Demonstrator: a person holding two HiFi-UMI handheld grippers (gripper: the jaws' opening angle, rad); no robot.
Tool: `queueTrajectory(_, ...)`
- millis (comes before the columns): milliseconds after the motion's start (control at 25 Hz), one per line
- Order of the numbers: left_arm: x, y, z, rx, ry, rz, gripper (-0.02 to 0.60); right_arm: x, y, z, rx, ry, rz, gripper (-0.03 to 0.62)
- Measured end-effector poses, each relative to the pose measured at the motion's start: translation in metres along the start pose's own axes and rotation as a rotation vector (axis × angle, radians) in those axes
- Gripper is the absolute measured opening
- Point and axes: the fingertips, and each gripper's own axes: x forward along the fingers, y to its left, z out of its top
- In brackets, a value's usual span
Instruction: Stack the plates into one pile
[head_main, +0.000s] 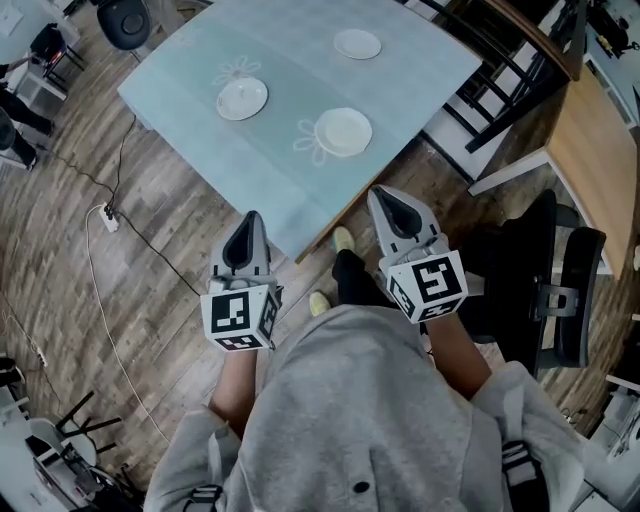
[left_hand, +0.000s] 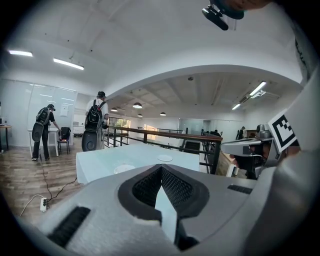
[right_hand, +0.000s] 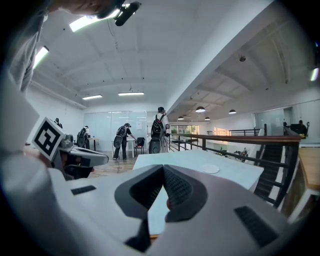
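The table (head_main: 410, 95) has a pale blue-green cover, smooth and matt, with faint white flower prints. The 3 plates look like white glazed ceramic with a soft shine. Counted from the table's middle in the head view, they are the plate at 1 o'clock (head_main: 357, 43), the plate at 9 o'clock (head_main: 242, 98) and the plate at 4 o'clock (head_main: 343, 131). The floor (head_main: 180, 340) is of grey-brown wood planks, matt. The left gripper (head_main: 250, 222) and the right gripper (head_main: 388, 203) have shells of grey matt plastic. Their inner pads (left_hand: 176, 189) are black with a fine rough grid. The sweater (head_main: 350, 410) is soft grey cloth. The desk (head_main: 595, 170) at 3 o'clock is pale smooth wood.
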Motion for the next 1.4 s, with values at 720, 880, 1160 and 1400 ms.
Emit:
queueTrajectory(720, 0.137, 0.034, 0.033, 0.031, 0.070, 0.129, 0.018, 0.123, -0.110, 0.028, 0.017, 0.007, 0.087, 0.026)
queueTrajectory(880, 0.162, 0.041, 0.033, 0.064, 0.087, 0.157, 0.018, 0.142, -0.126, 0.028, 0.020, 0.012, 0.116, 0.025)
queueTrajectory(1160, 0.194, 0.051, 0.027, 0.125, 0.134, 0.184, 0.020, 0.156, -0.151, 0.026, 0.047, 0.008, 0.137, 0.026)
queueTrajectory(1400, 0.223, 0.064, 0.017, 0.242, 0.182, 0.172, 0.020, 0.162, -0.163, 0.015, 0.055, 0.020, 0.147, 0.026)
